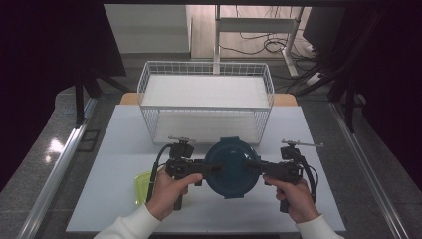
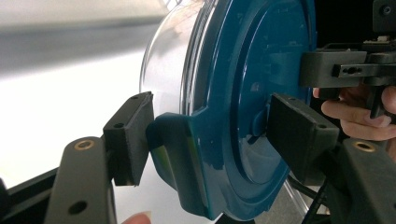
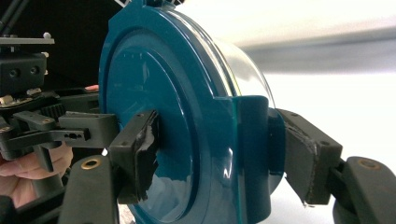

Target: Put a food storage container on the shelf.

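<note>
A round clear container with a dark teal clip-on lid (image 1: 230, 167) hangs above the white table, carried between both grippers. My left gripper (image 1: 211, 168) grips its left edge and my right gripper (image 1: 251, 167) its right edge. In the left gripper view the container (image 2: 243, 70) stands on edge, and the left gripper (image 2: 215, 133) is shut across a lid latch, one pad under the latch and one on the lid top. In the right gripper view the right gripper (image 3: 223, 154) pinches the opposite latch of the lid (image 3: 154, 79) the same way.
A white wire basket (image 1: 206, 99) stands just behind the container at the table's far side. A yellow-green object (image 1: 143, 186) lies on the table (image 1: 124, 149) under my left hand. Metal rails run along both sides of the table.
</note>
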`<state>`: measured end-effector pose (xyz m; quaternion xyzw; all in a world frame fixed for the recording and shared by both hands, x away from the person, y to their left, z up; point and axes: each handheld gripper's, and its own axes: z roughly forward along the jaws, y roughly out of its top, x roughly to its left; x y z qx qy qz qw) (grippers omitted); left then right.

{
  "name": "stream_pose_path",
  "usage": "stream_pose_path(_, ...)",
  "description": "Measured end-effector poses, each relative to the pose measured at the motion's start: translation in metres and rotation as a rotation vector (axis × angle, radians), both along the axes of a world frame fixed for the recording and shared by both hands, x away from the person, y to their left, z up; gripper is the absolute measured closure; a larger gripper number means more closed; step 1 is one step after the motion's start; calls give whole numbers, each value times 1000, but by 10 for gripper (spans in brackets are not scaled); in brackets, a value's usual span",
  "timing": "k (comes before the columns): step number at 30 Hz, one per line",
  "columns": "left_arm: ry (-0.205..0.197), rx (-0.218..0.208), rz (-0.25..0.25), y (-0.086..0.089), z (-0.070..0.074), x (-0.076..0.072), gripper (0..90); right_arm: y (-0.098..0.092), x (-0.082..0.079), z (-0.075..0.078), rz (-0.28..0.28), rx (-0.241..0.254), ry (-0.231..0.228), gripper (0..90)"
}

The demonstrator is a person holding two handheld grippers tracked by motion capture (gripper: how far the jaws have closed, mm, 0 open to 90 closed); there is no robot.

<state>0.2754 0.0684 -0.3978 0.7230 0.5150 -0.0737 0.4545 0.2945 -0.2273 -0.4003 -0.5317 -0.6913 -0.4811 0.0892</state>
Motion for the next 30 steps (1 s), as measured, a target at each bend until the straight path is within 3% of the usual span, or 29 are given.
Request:
stream_pose_path(4,-10,-17,12,6,9,9,335,5,8,10,0,0,-15,333)
stream_pose_path(12,-15,-39,15,13,15,15,336,12,18,23,0,-7,-43,341)
stream_pose_path(30,-57,-25,34,22,38,28,343,19,31,38,2,18,-65,343)
